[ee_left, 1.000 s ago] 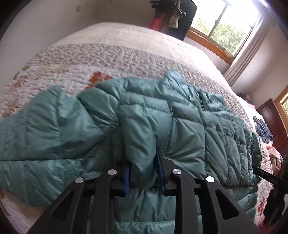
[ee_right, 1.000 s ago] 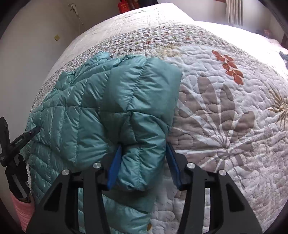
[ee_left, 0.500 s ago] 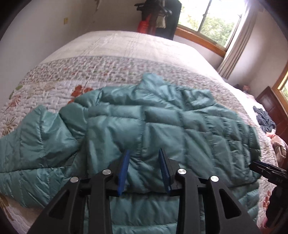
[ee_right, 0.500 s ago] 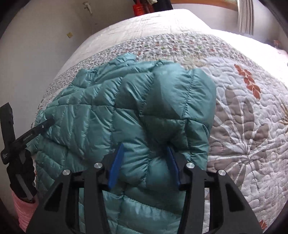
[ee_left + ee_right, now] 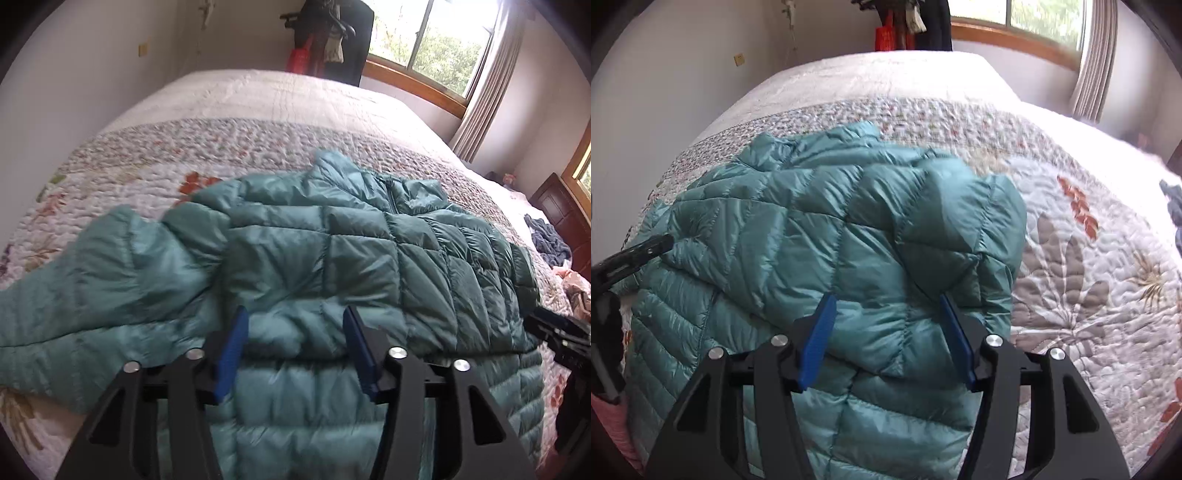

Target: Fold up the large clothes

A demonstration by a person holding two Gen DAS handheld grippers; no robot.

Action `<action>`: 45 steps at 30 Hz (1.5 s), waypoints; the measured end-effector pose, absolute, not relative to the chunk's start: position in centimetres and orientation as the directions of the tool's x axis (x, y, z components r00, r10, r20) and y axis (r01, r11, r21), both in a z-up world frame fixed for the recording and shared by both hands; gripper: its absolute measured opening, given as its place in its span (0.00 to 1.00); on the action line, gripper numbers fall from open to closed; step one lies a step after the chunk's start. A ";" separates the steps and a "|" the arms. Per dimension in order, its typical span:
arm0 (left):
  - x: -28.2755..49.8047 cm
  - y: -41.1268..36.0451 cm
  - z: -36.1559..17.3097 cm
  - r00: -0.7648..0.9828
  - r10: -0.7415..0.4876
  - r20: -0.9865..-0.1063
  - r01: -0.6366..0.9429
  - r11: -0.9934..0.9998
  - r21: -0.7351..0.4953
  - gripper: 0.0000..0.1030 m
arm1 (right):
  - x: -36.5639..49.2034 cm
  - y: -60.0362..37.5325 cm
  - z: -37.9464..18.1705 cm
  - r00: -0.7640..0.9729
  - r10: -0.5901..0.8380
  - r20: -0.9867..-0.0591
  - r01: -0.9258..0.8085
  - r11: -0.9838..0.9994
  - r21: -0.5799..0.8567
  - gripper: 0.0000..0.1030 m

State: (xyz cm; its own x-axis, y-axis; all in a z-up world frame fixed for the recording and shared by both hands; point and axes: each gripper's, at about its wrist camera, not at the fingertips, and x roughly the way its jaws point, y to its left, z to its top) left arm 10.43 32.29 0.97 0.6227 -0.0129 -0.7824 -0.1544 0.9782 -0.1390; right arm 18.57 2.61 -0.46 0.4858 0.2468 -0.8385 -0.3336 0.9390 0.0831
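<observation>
Two tools hover over a teal quilted puffer jacket (image 5: 332,258) spread on a bed (image 5: 258,110) covered with a floral quilt (image 5: 1071,258). In the left wrist view, the left tool (image 5: 293,339) has its blue-padded fingers (image 5: 231,347) spread wide with nothing clamped between them, the jacket's folded-over panel lying just beyond them. One sleeve (image 5: 92,280) stretches out to the left across the quilt. In the right wrist view, the right tool (image 5: 888,332) is likewise wide apart and grips nothing; its fingers (image 5: 816,339) frame the lower edge of a sleeve (image 5: 960,236) folded over the jacket's body. The collar (image 5: 820,147) points toward the far end of the bed. A window (image 5: 436,40) with a curtain (image 5: 491,85) stands behind, and dark clothes (image 5: 336,33) hang in the far corner
</observation>
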 end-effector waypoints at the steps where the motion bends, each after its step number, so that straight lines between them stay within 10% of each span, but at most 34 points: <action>1: 9.4 32.7 1.3 0.631 -0.005 -0.776 -0.154 0.979 -0.131 0.60 | 18.3 2.8 -0.2 0.488 0.254 -0.835 -0.339 0.937 0.086 0.56; 17: -7.8 54.6 -2.8 0.548 0.190 -0.814 -0.648 0.712 -0.270 0.68 | 18.0 4.5 -0.9 0.452 0.280 -0.847 -0.366 0.924 0.110 0.56; 29: -5.4 61.9 -5.8 0.584 0.195 -0.788 -0.744 0.517 -0.424 0.67 | 19.1 3.6 -2.2 0.443 0.263 -0.857 -0.335 0.935 0.114 0.56; 36: -4.9 63.4 -5.8 0.571 0.253 -0.781 -0.780 0.464 -0.420 0.12 | 19.2 3.5 -2.4 0.444 0.262 -0.857 -0.337 0.935 0.111 0.56; 45: -5.2 59.2 -0.2 0.691 0.360 -0.627 -0.692 0.582 -0.428 0.03 | 19.1 3.4 -2.0 0.454 0.260 -0.852 -0.337 0.936 0.106 0.56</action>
